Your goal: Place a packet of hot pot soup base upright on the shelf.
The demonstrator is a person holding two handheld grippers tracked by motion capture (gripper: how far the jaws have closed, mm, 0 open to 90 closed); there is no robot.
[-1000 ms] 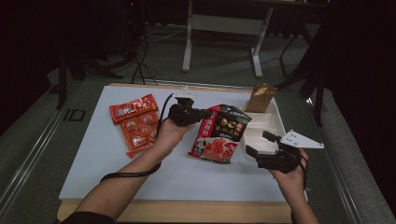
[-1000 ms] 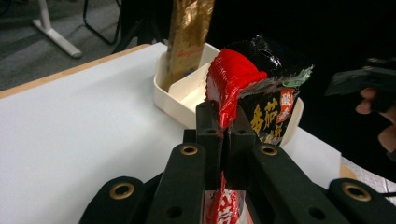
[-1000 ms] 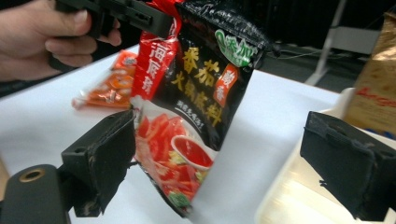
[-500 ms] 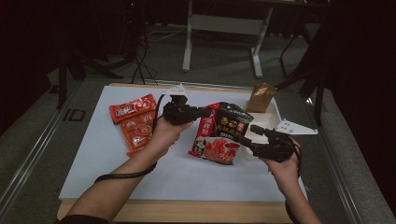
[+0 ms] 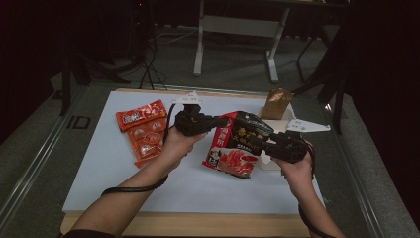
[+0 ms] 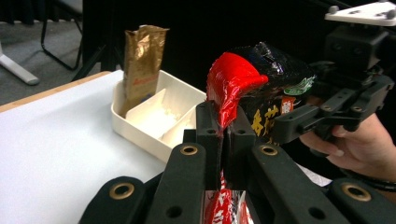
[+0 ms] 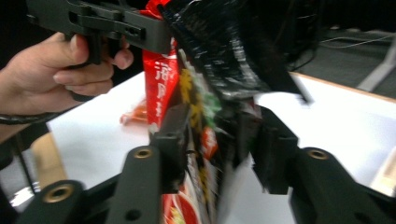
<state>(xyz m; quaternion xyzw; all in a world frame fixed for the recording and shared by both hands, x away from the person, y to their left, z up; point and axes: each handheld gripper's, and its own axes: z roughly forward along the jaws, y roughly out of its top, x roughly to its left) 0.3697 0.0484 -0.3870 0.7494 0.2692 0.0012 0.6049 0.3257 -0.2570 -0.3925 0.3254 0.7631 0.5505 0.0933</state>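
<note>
**Holding a noodle packet between two grippers**

Hanging at centre frame above the white table (image 5: 99, 168), the red-and-black noodle packet (image 5: 237, 144) is pinched at its left edge by the left gripper (image 5: 216, 122). The right gripper (image 5: 262, 146) has just been closing, its jaws narrowed around the packet's right side. Upper right sits a white tray (image 5: 285, 124) with a gold pouch (image 5: 276, 103).

High view overlooks table; tong cameras closely share the noodle packet (image 5: 239, 144).
</note>
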